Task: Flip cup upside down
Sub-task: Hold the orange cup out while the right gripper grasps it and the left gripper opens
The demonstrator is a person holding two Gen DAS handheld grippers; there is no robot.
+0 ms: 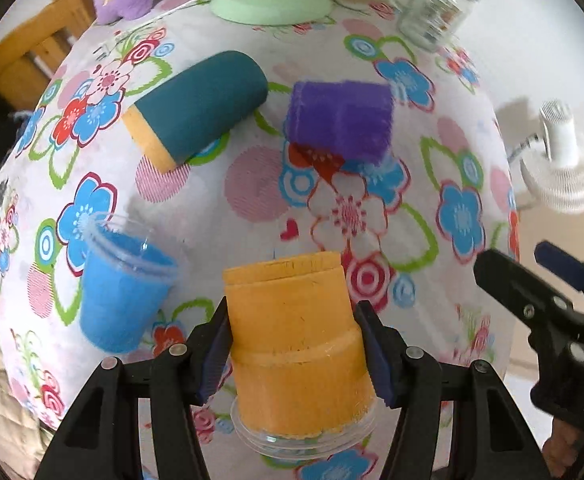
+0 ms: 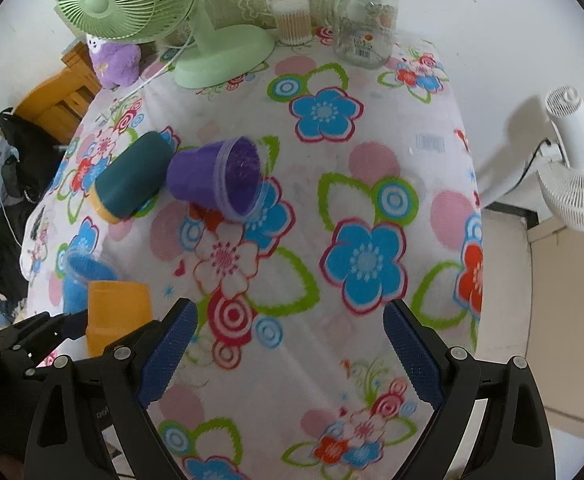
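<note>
Orange cup: I hold it in my left tool. Its clear rim points down and its flat bottom points up, so it looks flipped already. I cannot tell if the rim touches the table yet.
Left tool: squeezed on the cup's sides, one blue pad on each side, near the middle step.
Right tool: wide open, nothing in it, to the right of the orange cup.
How the cup feels: I think it is light, thin plastic. It may bend or slip if I squeeze hard, so a soft hold on the sides is best.
Blue cup: standing just left of the orange cup, mouth up.
Purple cup: lying on its side, behind the orange cup.
Teal cup: lying on its side, behind the orange cup, left of the purple one.
</note>
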